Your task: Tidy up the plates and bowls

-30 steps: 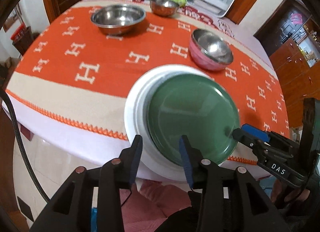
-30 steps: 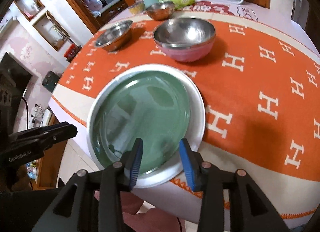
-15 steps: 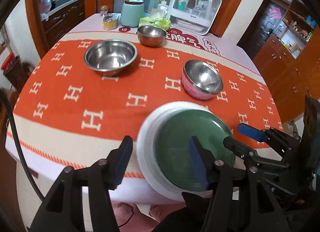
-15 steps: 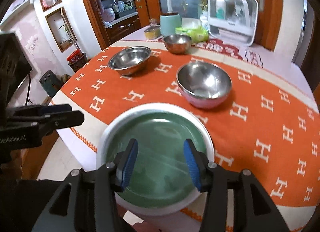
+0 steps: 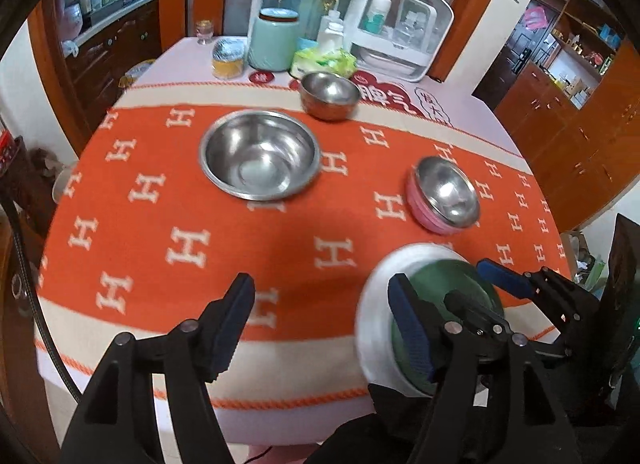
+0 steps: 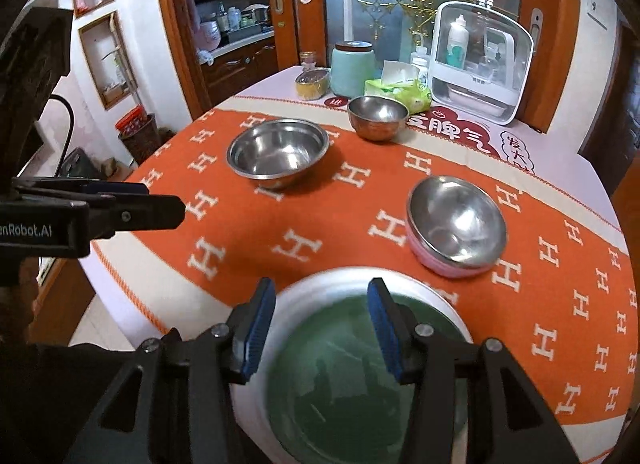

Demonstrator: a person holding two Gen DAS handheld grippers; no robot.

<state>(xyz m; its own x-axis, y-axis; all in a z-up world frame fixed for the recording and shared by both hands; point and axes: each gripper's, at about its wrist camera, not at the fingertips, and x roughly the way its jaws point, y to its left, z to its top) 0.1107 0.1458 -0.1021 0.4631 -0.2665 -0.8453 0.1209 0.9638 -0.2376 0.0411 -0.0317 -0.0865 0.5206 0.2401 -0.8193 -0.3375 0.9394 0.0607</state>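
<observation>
Landmark: the green plate (image 6: 352,380), round, glossy and shallow, lies nested on a larger white plate (image 6: 436,296) at the near edge of the table, on the orange cloth (image 5: 160,224).

Left tongs (image 5: 320,328): spread wide, holding nothing, off to the left of the green plate over bare cloth. Right tongs (image 6: 322,328): parted, holding nothing, hovering above the green plate's far half.

Beyond the green plate, to its right, stands a steel bowl with a pink outer shell (image 6: 456,224). Farther back and left is a wide steel bowl (image 6: 278,152); behind that, a small steel bowl (image 6: 378,116) at the cloth's far border.

Handling, as judged: plates rigid, smooth, probably slippery and breakable; grip at the raised rim, one finger above and one under. Bowls stiff, light, polished and curved; take each by the thin lip, as walls would likely slide from the pads. They look able to nest by size.
</observation>
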